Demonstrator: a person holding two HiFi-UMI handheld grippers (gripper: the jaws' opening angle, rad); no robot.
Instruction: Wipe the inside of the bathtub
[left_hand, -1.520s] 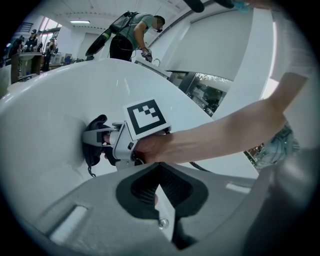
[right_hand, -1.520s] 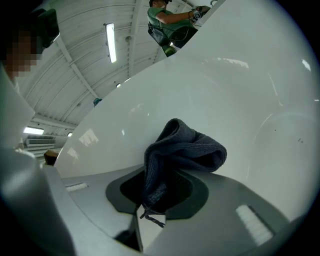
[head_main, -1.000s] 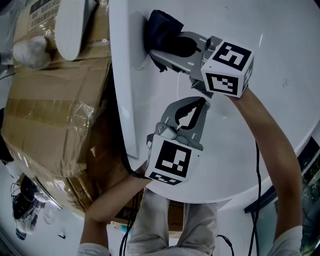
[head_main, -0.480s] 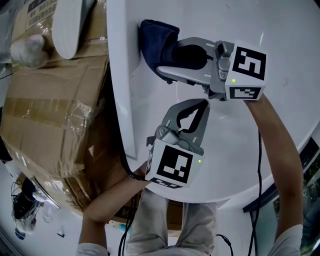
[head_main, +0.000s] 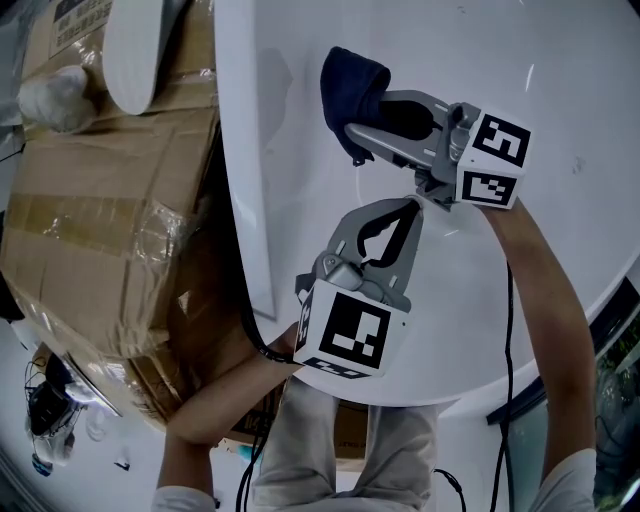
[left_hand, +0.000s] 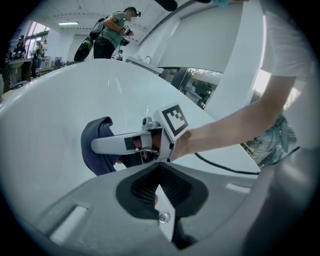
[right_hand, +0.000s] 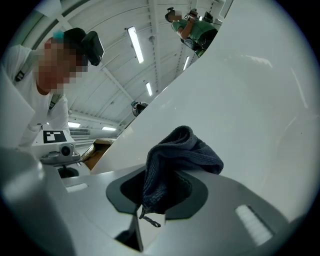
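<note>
The white bathtub (head_main: 243, 150) fills the head view, and its inner wall (right_hand: 260, 100) rises in front of the right gripper. My right gripper (head_main: 352, 122) is shut on a dark blue cloth (head_main: 347, 85), which is bunched against the tub's inner surface. In the right gripper view the cloth (right_hand: 182, 150) hangs out of the shut jaws of the right gripper (right_hand: 162, 182). My left gripper (head_main: 408, 207) hovers just below the right one, shut with nothing in it. The left gripper (left_hand: 159, 167) looks at the cloth (left_hand: 97, 147) and the right gripper (left_hand: 100, 146).
Taped cardboard boxes (head_main: 110, 200) stand left of the tub rim, with a white rounded object (head_main: 140, 45) on top. A black cable (head_main: 512, 330) runs along the right forearm. People (left_hand: 112, 30) stand far behind the tub.
My right gripper has carried the cloth rightward, away from the tub wall beside the rim and toward the middle of the tub. The left gripper has barely moved.
</note>
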